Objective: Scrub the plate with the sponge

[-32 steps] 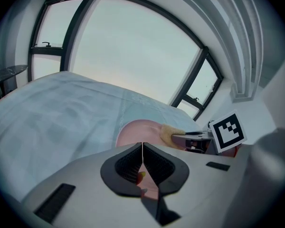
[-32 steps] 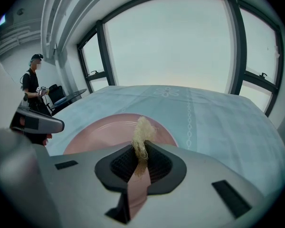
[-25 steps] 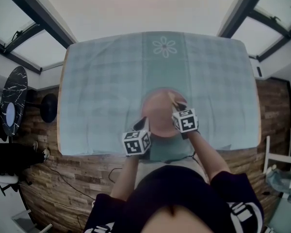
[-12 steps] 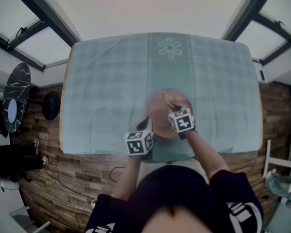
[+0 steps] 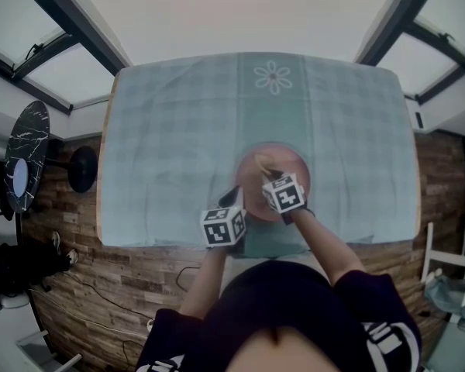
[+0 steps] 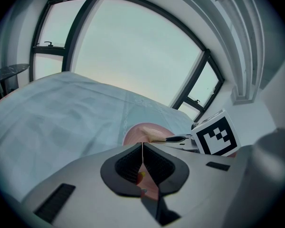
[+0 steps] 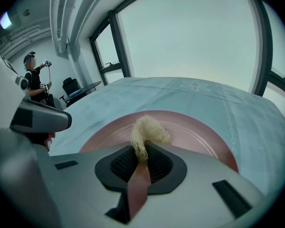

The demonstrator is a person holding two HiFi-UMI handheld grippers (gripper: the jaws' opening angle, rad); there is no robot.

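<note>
A table point(image 5: 98, 208) under a pale checked cloth point(image 5: 178, 130) carries a pink plate point(image 5: 292, 161), directly beneath the right gripper point(image 5: 268, 173).

Pale checked tablecloth point(image 5: 170, 130), wood floor point(image 5: 124, 285), dark-framed windows point(image 5: 39, 72).

The head view looked steeply down from above the person, far enough off to take in the whole table point(image 5: 178, 130). The left gripper view rode low behind the left gripper point(image 5: 234, 198), facing across the table towards the windows point(image 6: 133, 56). The right gripper view rode behind the right gripper point(image 5: 268, 173), close over the plate point(image 7: 194, 127), facing the same way. All three shared plate and table; each gripper view caught the other gripper at its edge
</note>
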